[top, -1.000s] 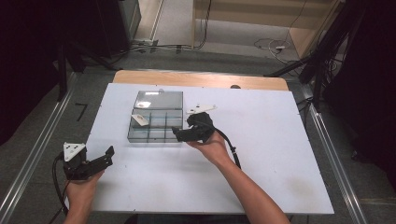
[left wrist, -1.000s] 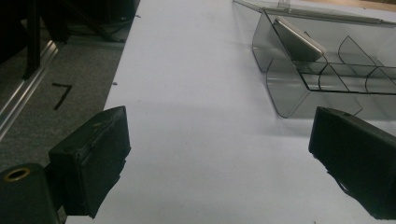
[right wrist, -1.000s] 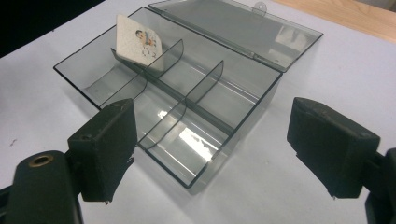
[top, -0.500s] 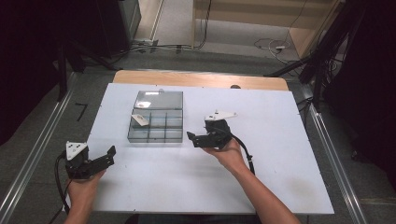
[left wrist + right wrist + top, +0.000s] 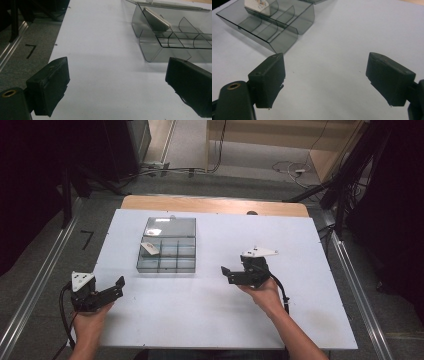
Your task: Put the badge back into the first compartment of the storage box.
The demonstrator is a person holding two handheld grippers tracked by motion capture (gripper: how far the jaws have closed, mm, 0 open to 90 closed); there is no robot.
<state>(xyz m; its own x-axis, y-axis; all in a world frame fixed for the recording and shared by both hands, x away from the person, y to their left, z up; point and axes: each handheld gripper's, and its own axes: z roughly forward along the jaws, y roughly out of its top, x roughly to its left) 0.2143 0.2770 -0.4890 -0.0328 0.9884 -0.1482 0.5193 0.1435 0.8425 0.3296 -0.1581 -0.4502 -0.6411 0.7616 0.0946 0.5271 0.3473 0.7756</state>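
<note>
Black hand-held gripper point(image 5: 235, 272), grey plate

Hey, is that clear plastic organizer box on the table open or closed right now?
Open. The organizer box has its lid folded back flat behind it, leaving the compartments uncovered, with a small white item leaning in one.

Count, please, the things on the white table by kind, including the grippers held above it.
Grippers: 2 (left gripper, right gripper)
Clear divided boxes: 1 (box)
Small white items in the box: 1 (white item)
Total: 4
</note>
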